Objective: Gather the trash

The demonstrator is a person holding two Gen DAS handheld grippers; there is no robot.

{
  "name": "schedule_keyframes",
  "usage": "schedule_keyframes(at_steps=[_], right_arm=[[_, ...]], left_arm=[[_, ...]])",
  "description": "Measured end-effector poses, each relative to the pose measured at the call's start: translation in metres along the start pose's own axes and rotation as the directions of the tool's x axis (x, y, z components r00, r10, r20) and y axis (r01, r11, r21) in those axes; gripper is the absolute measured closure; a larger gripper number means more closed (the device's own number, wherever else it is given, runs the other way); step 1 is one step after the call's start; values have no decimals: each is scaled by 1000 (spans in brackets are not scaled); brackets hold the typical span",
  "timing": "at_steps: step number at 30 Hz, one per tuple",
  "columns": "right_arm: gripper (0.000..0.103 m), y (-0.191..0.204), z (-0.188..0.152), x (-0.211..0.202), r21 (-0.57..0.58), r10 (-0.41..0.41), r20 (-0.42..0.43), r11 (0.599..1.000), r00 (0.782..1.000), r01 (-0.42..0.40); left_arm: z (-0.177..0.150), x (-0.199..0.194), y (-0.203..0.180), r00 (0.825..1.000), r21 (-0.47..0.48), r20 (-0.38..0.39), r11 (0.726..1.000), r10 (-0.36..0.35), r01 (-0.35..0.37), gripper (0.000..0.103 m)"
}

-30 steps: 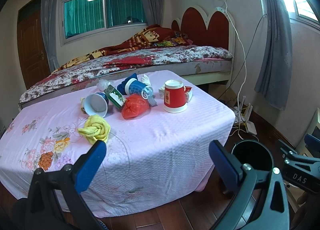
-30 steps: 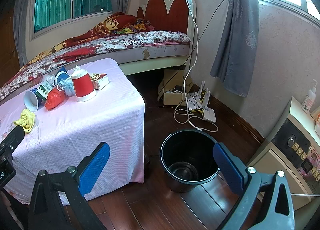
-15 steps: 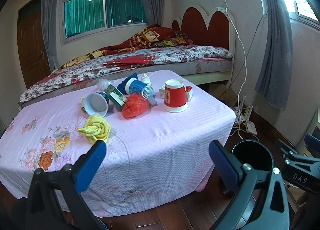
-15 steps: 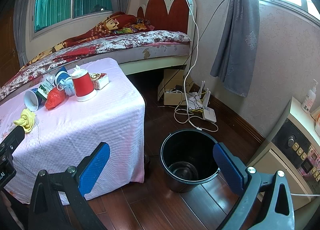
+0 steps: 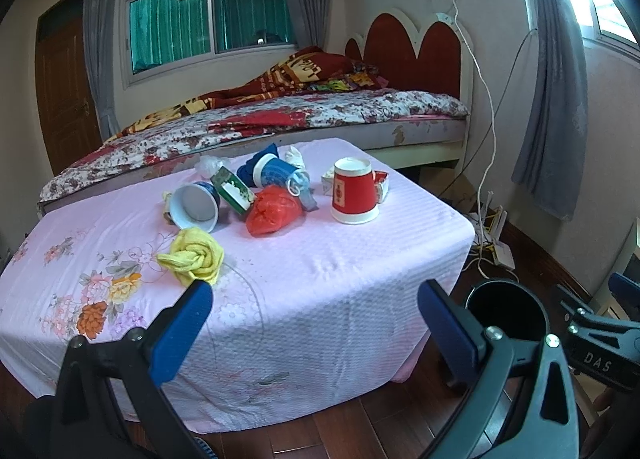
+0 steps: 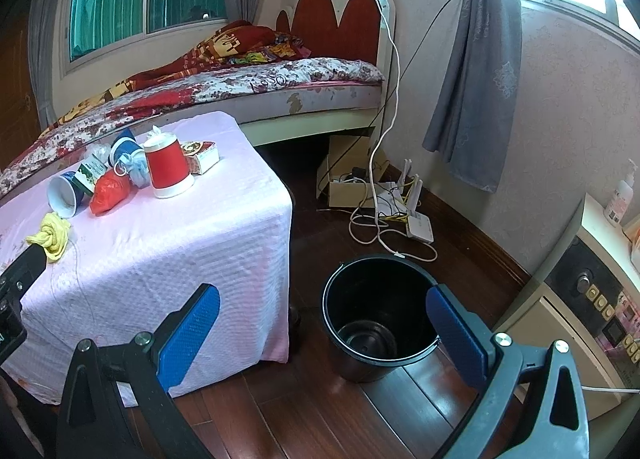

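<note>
Pink floral cloth covers a low table (image 5: 320, 259) before a bed in the left wrist view. Litter is clustered at its far side: a red paper cup (image 5: 354, 191) upside down, a red plastic bag (image 5: 272, 215), a blue cup (image 5: 196, 211) on its side, and nearer, a yellow rag (image 5: 194, 257). The left gripper (image 5: 314, 323) is held released, nothing between its blue pads.

From the right wrist, a black bucket (image 6: 380, 311) is seen on the wooden floor, right of the table. The right gripper (image 6: 322, 333) is likewise spread and empty.
</note>
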State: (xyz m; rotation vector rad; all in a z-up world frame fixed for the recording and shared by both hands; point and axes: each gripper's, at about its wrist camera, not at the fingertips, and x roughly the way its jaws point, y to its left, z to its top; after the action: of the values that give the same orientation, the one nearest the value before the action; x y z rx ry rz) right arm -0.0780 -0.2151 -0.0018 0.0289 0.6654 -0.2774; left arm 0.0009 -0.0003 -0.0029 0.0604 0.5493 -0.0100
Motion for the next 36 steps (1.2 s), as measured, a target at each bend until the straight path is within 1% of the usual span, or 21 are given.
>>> schedule_keyframes(at_steps=[6,8,10,12,14,17,19,23,24,27,29,31,33,36], right_arm=[[0,1,1,1,-5,10,-3,1000,1000,-10],[0,2,3,0,-7,61,-3,998,998,-61],[0,7,5,0,-18,78,6,997,997,-78],[0,14,7,1,-39,113,2,993,994,-112],[0,26,8,7,-73,139,-24,987,990,-140],[0,39,9,17,-93,162,-52,982,985,-166],[0,48,11,24,-112,187,-70,975,980,-194],[0,76,18,38,-175,187,-98,964,977,-202],[0,85,20,41,-196,198,-104,957,975,-215],[0,108,28,48,-243,227,-97,939,969,-244],[0,121,35,56,-258,241,-94,931,966,-258],[0,132,42,64,-261,250,-93,928,964,-266],[0,143,48,73,-265,254,-88,926,963,-268],[2,157,55,88,-268,264,-82,923,961,-277]], left_arm=[[1,2,4,1000,-15,-3,1000,10,-11,1],[4,7,11,1000,-27,-14,1000,11,-12,1],[5,9,20,1000,-49,-16,999,23,-24,1],[6,11,33,1000,-80,-16,997,22,-23,1],[6,14,43,999,-86,-19,996,33,-34,1],[6,25,65,997,-95,-40,993,70,-73,1],[6,32,80,996,-113,-54,991,66,-72,1],[7,48,102,993,-130,-78,987,85,-94,1],[7,53,107,992,-135,-86,986,87,-99,1],[6,66,122,991,-171,-93,979,98,-113,1],[6,76,128,990,-177,-101,977,103,-120,1],[6,89,134,987,-176,-107,975,118,-136,1],[6,97,139,988,-188,-112,974,107,-127,1],[4,115,144,985,-199,-130,970,112,-136,2]])
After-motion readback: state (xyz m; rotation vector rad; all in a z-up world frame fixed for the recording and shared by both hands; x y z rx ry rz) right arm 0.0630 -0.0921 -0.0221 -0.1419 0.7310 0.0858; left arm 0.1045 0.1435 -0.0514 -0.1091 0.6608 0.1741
